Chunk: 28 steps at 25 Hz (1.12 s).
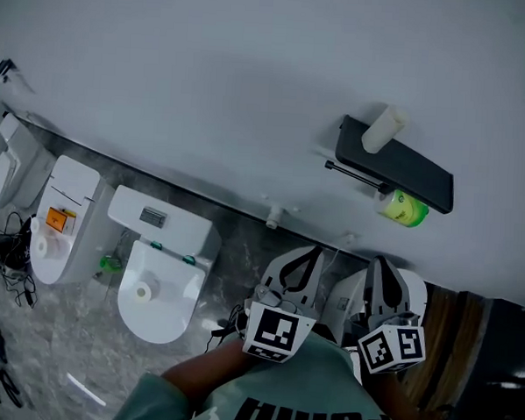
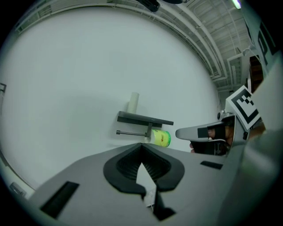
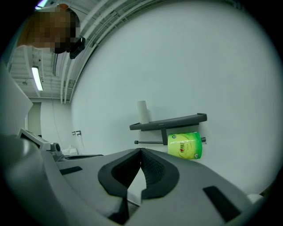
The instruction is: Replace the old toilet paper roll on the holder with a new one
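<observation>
A dark shelf-type holder (image 1: pixel 396 164) is fixed to the white wall. Upright on it stands a pale bare tube (image 1: pixel 382 129). Under the shelf a thin bar (image 1: pixel 356 175) carries a green-wrapped roll (image 1: pixel 401 208) at its right end. My left gripper (image 1: pixel 302 255) and right gripper (image 1: pixel 384 266) hang side by side below the holder, well short of it, both shut and empty. In the left gripper view the left gripper (image 2: pixel 141 144) points at the holder (image 2: pixel 145 119) and roll (image 2: pixel 161 137). The right gripper (image 3: pixel 140 150) faces the green roll (image 3: pixel 185 145) and tube (image 3: pixel 143 111).
Along the wall at the left stand white toilets (image 1: pixel 158 278) (image 1: pixel 64 221), one with a paper roll (image 1: pixel 142 290) on its lid. Cables (image 1: pixel 6 253) lie on the grey marbled floor. A dark wooden unit (image 1: pixel 470 347) is at the right.
</observation>
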{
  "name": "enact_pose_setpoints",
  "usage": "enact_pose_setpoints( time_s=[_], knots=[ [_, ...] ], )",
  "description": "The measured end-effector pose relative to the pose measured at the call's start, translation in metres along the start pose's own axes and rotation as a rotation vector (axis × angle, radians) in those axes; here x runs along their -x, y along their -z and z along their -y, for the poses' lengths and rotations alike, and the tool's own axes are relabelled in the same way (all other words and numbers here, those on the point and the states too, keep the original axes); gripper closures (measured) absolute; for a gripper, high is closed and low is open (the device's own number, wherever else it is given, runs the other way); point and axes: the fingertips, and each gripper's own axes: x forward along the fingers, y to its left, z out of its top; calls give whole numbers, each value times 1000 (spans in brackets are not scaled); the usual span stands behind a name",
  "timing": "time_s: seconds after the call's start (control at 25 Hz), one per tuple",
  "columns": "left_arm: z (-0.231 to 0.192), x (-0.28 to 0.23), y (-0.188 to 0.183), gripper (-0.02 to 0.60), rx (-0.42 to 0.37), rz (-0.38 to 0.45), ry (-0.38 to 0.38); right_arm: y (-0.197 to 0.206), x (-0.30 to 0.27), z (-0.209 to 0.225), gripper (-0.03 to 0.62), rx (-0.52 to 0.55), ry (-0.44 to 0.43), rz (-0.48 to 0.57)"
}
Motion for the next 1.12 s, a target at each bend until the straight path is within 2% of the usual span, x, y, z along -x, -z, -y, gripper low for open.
enact_pose_setpoints(
  time_s=[0.28,0.64,1.0,1.12],
  knots=[
    [32,7,-7,577,-35,-10,-14,-6,26,4,583,17,-53,29],
    [123,28,-3,578,-91,-14,-51,-4,107,46,584,31,-86,45],
    [200,79,30,577,-115,-56,-159,21,190,52,585,80,-206,33],
    [211,107,41,578,-129,-55,-234,33,217,44,585,80,-251,28]
  ],
)
